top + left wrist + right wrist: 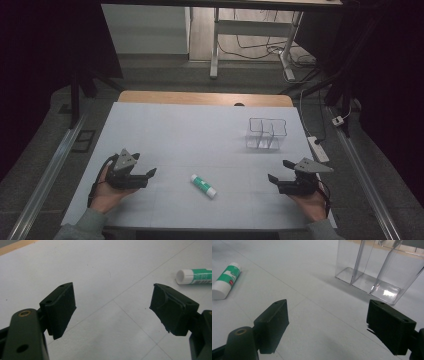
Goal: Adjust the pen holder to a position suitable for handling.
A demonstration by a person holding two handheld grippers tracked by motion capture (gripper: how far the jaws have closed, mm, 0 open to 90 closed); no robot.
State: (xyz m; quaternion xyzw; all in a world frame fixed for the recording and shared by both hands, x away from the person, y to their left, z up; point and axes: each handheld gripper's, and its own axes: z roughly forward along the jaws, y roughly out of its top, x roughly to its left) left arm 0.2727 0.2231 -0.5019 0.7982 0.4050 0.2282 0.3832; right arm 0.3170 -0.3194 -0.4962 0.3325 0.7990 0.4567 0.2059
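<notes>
Two grippers: both sit low over the near part of the table, each held in one of the person's hands.

High view, left gripper: held at the near left of the white table, jaws parted with nothing between them, pointing towards the middle.
High view, right gripper: held at the near right, jaws spread wide and bare, pointing inward towards the left gripper.
High view, glue stick: lies flat on the table between the two grippers, green body with a white cap, set on a slant, touching neither gripper.
High view, clear organiser: stands upright on the far right part of the table, well apart from the glue stick, divided into compartments.

Left gripper view, jaws: stand wide apart, with bare table surface showing between them.
Left gripper view, glue stick: lies at the upper right, beyond the right-hand jaw, white cap end towards the middle of the view.

Right gripper view, jaws: stand wide apart over bare table, gripping nothing.
Right gripper view, glue stick: lies at the upper left, white cap nearer the camera, clear of the jaws.
Right gripper view, clear organiser: stands ahead and to the right; its see-through compartments look empty.
</notes>
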